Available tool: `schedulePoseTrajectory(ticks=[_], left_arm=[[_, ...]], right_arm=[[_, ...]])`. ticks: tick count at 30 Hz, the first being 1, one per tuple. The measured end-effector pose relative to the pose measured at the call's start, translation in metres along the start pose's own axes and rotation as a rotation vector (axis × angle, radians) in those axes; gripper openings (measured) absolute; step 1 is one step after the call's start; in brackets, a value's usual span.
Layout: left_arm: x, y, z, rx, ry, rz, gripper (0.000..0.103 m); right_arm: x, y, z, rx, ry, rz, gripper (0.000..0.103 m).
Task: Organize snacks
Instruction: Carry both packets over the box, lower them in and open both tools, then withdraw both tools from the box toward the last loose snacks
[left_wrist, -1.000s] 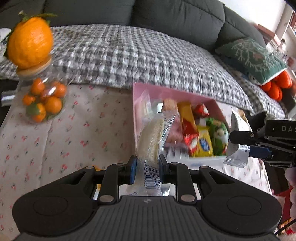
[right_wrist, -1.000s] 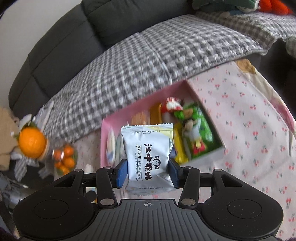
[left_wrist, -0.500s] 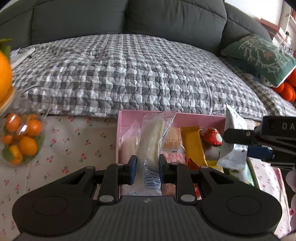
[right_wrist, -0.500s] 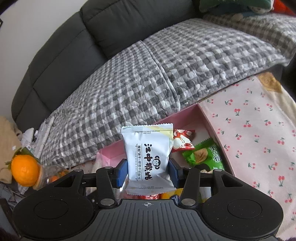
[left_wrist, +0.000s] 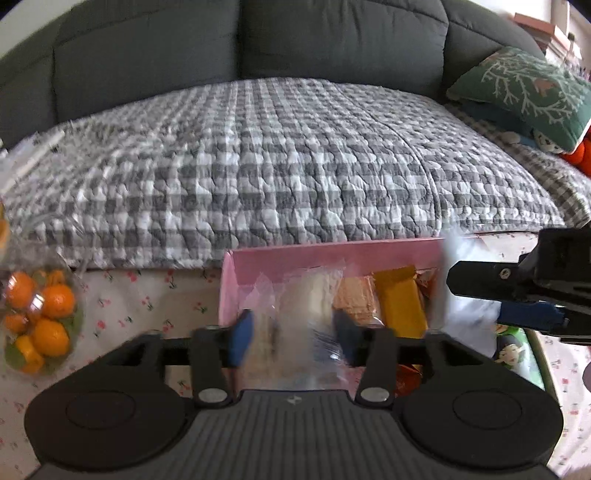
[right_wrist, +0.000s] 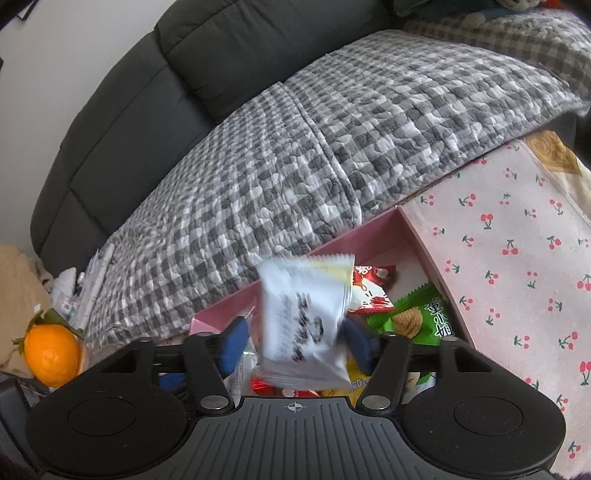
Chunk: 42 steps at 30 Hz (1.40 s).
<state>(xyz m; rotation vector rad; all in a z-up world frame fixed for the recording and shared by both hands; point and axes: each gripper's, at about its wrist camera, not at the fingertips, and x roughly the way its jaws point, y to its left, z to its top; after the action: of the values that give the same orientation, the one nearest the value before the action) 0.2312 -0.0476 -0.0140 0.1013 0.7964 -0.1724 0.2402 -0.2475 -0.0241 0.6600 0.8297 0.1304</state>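
— Over the pink box (right_wrist: 325, 254), what's that white packet (right_wrist: 304, 321) doing?

— It hangs tilted between the right gripper (right_wrist: 295, 341)'s blue pads, blurred, with black lettering on its face. The jaws stand wide of it on both sides, so they've let go.

— And the other one?

— In the left wrist view, the left gripper (left_wrist: 293, 334) is spread apart too. A clear-wrapped pale snack (left_wrist: 303, 317) sits loose in the gap, smeared by motion, at the box's near left end. Whether a pad touches it, I cannot tell.

— What's already in the box?

— A red wrapper (right_wrist: 371, 291), a green chip bag (right_wrist: 421, 314), something yellow below them. From the left side you see an orange-yellow packet (left_wrist: 400, 302) standing up beside a tan one (left_wrist: 354, 295).

— And around it?

— The box rests on a cherry-print cloth (right_wrist: 517, 258), right against the grey checked quilt (left_wrist: 280, 155) on the dark sofa (left_wrist: 258, 40). Well to the left is a clear bag of small oranges (left_wrist: 37, 317), and a big orange (right_wrist: 51, 354) stands near it. A green cushion (left_wrist: 524, 85) lies at the sofa's far right.
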Motion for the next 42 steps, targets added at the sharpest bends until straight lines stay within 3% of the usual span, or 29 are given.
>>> schedulePoseTrajectory(ticks=[5,12,20,33,42], left_arm=[[-0.002,-0.004,0.002,0.026,-0.003,0.011,0.065],[-0.012,-0.004,-0.004,0.053,0.013,0.020,0.074],[-0.040,0.006,-0.020,0.056,0.029,0.019,0.089],[-0.096,0.024,-0.046,0.042,0.018,0.036,0.100],[-0.124,0.027,-0.071,0.052,0.059,0.048,0.102]], right_arm=[[-0.010,0.005,0.000,-0.018,-0.012,0.000,0.074],[-0.018,0.014,-0.005,-0.049,0.012,-0.028,0.083],[-0.037,0.021,-0.022,-0.090,0.052,-0.095,0.085],[-0.085,0.041,-0.057,-0.190,0.075,-0.173,0.089],[-0.107,0.055,-0.088,-0.279,0.086,-0.184,0.090]])
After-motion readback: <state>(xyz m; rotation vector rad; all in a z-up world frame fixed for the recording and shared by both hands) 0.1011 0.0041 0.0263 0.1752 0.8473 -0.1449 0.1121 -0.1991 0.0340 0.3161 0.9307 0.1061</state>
